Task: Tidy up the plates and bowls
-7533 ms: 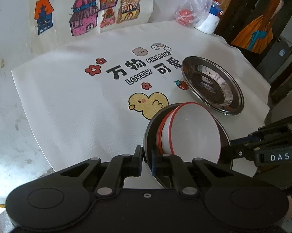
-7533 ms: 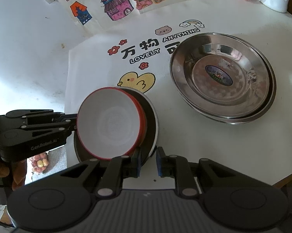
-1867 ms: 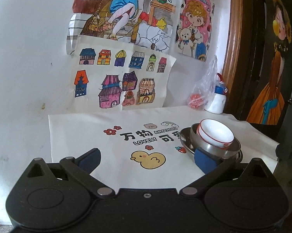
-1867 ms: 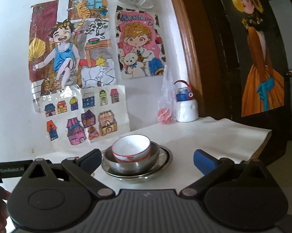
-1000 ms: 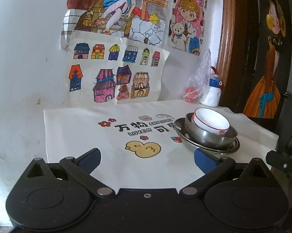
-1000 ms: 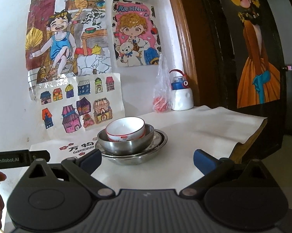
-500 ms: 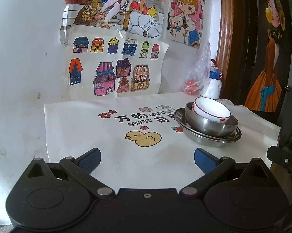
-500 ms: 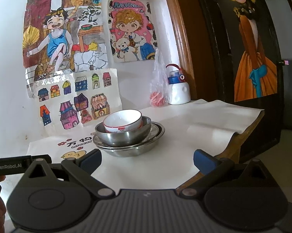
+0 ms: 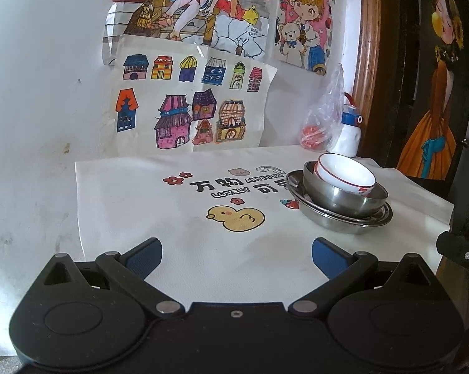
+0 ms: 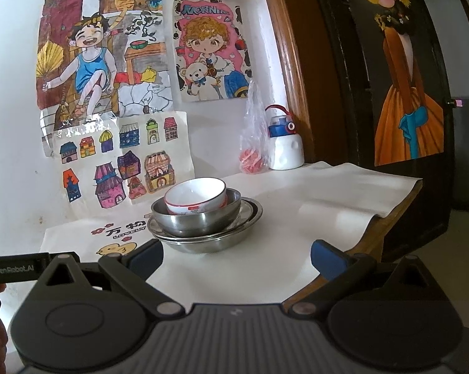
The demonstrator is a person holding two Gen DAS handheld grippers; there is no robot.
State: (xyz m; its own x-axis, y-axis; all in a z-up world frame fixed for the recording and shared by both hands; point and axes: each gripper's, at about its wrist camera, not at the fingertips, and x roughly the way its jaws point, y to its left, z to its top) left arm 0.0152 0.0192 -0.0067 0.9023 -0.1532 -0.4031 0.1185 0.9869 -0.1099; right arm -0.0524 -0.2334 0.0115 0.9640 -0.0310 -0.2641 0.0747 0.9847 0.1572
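Nearest, left claw (image 9: 236, 251): released, blue-padded fingers (image 9: 327, 254) spread wide, nothing between them, held above the near part of the bench (image 9: 178, 268). Right claw (image 10: 236, 254): likewise released and empty, fingers (image 10: 326, 258) wide apart, facing the bench's near edge, with the left claw's body showing at 9 o'clock in the right wrist view. Bench covering: white cloth (image 9: 125, 193) printed with a yellow duck (image 9: 237, 218), red flowers and black lettering reading "LOVELY". Dish stack, at 2 o'clock in the left wrist view and just above centre in the right wrist view, standing on the cloth well apart from both claws: steel plates (image 9: 343, 218) at the bottom, two rims visible in the right wrist view; steel bowl (image 9: 343, 199) seated in them; white bowl with red rim (image 9: 346, 174) nested inside the steel bowl, tilted slightly. Beyond the stack, at the bench's far edge against the wall: clear plastic bag (image 10: 254, 137) holding something red, just beside a white bottle with blue lid and red handle (image 10: 284, 146). Farthest, on the wall: drawing of coloured houses (image 9: 190, 109), a larger picture of a seated child above it, a poster of a child with a teddy bear (image 10: 209, 50). At 3 o'clock, a dark door with a painted figure in an orange dress (image 10: 402, 93).
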